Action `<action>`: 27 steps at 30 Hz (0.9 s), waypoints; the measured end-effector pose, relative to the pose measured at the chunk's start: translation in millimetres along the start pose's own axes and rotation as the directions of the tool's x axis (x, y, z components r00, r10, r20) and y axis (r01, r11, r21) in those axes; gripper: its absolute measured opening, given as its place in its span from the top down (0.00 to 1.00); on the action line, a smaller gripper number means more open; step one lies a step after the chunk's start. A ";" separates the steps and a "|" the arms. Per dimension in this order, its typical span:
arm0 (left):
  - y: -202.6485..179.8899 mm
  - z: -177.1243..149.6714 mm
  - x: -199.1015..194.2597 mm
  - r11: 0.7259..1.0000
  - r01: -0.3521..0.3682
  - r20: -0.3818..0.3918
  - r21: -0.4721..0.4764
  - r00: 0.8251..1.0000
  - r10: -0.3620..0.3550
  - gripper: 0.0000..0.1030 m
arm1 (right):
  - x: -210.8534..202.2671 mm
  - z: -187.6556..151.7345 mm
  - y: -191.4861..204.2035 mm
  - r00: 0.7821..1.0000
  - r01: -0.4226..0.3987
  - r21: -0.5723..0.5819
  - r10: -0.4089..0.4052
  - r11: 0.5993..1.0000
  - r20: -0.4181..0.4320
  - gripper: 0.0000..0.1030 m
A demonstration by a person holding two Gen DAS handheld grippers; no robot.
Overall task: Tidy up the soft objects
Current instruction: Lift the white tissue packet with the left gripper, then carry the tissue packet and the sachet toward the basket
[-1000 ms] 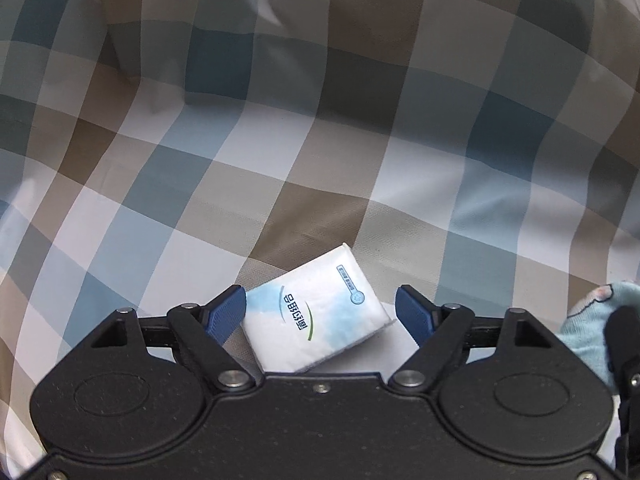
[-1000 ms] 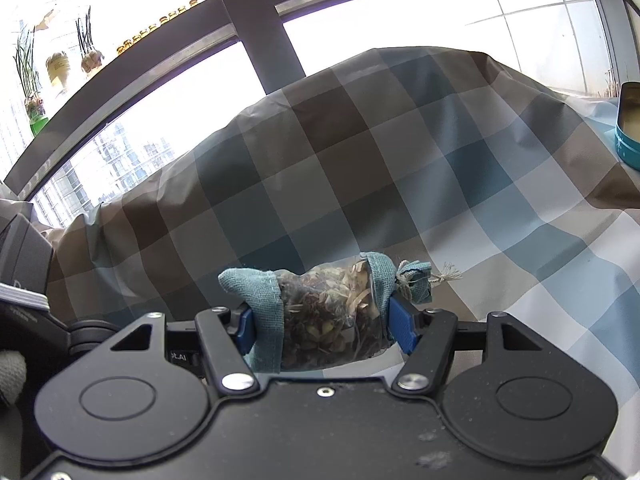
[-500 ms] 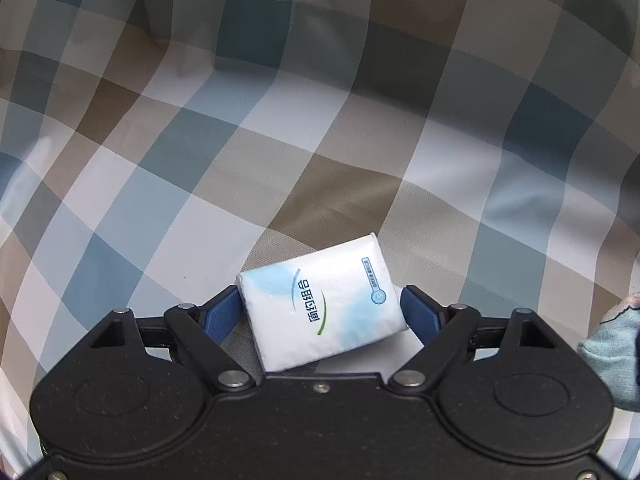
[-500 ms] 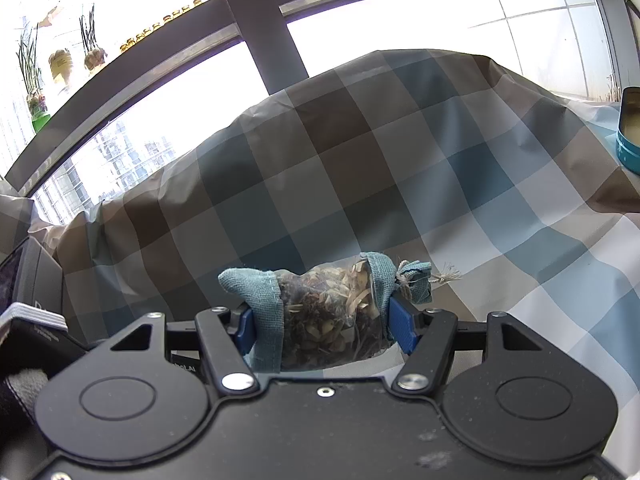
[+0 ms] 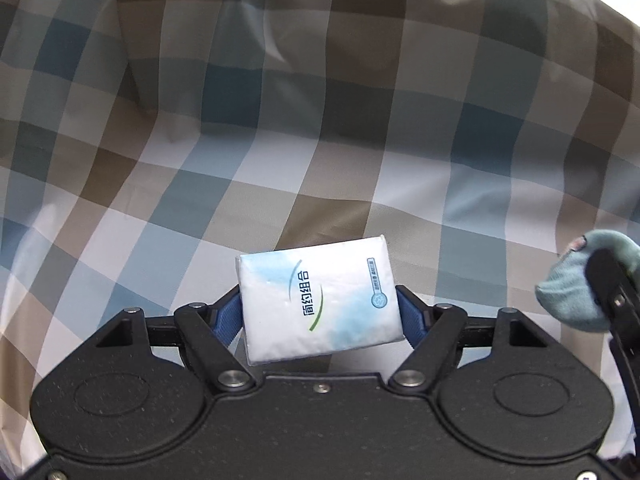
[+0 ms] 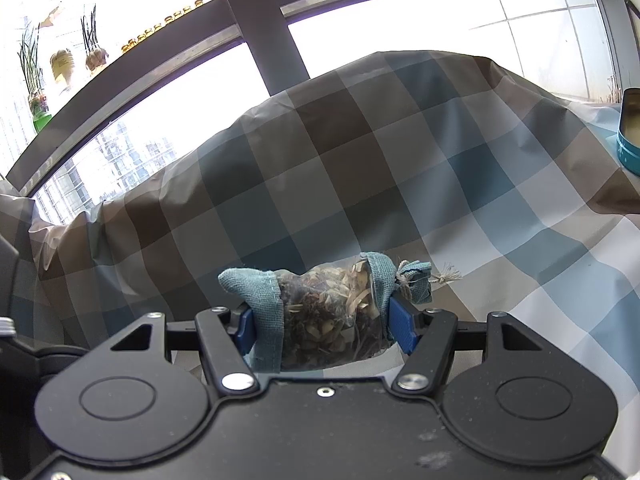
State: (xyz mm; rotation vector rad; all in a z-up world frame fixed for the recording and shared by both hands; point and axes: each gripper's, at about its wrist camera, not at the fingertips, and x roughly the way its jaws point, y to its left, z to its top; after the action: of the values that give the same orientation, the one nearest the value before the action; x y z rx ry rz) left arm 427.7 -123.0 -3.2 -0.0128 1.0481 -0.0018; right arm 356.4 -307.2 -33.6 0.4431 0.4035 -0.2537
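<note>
In the left wrist view my left gripper (image 5: 319, 312) is shut on a white and pale-blue tissue pack (image 5: 318, 300) and holds it above the checked cloth (image 5: 304, 128). In the right wrist view my right gripper (image 6: 324, 322) is shut on a sachet (image 6: 324, 312) of teal cloth with a clear window full of dried herbs, its neck tied with twine at the right. The sachet's teal end and the other gripper also show at the right edge of the left wrist view (image 5: 568, 296).
A blue, brown and white checked cloth (image 6: 400, 168) covers the surface and rises over a hump at the back. A teal round tin (image 6: 630, 136) stands at the far right. Windows with a dark frame (image 6: 264, 28) lie behind, with plants on the sill at the left.
My left gripper has closed on the tissue pack and lifted it off the cloth, and the pack has turned squarer to the fingers. My right gripper has kept hold of the sachet and barely moved.
</note>
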 end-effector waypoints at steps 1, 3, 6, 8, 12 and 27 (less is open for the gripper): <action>1.1 -3.4 -8.3 1.000 0.013 0.012 0.013 1.000 -0.014 0.30 | -0.1 0.2 0.0 1.000 0.000 -0.001 0.000 1.000 0.001 0.38; 4.5 -14.0 -24.6 0.998 0.038 0.034 0.044 0.999 -0.040 0.30 | -0.7 -0.4 0.3 1.000 0.002 -0.004 -0.002 1.000 0.002 0.38; 11.8 -32.3 -46.0 0.994 0.058 0.069 0.094 0.996 -0.065 0.30 | -1.1 -0.5 1.4 1.000 0.005 -0.009 -0.005 1.000 0.005 0.38; 17.4 -44.9 -58.8 0.991 0.068 0.087 0.115 0.993 -0.078 0.30 | -1.0 -0.6 2.2 1.000 0.011 -0.013 -0.011 1.000 0.005 0.38; 28.5 -70.3 -78.8 0.985 0.071 0.122 0.155 0.988 -0.091 0.30 | 0.4 0.1 2.7 1.000 0.021 -0.014 -0.021 1.000 0.002 0.38; 97.8 -164.6 -129.2 0.988 0.068 0.196 0.139 0.976 -0.094 0.30 | 2.7 1.8 4.6 0.998 0.066 -0.021 -0.066 0.998 -0.006 0.38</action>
State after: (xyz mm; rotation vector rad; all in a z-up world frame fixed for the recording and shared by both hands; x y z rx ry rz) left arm 220.1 -25.8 25.5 0.0630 0.8414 -0.1415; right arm 360.9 -304.3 -31.6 0.4109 0.4272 -0.3120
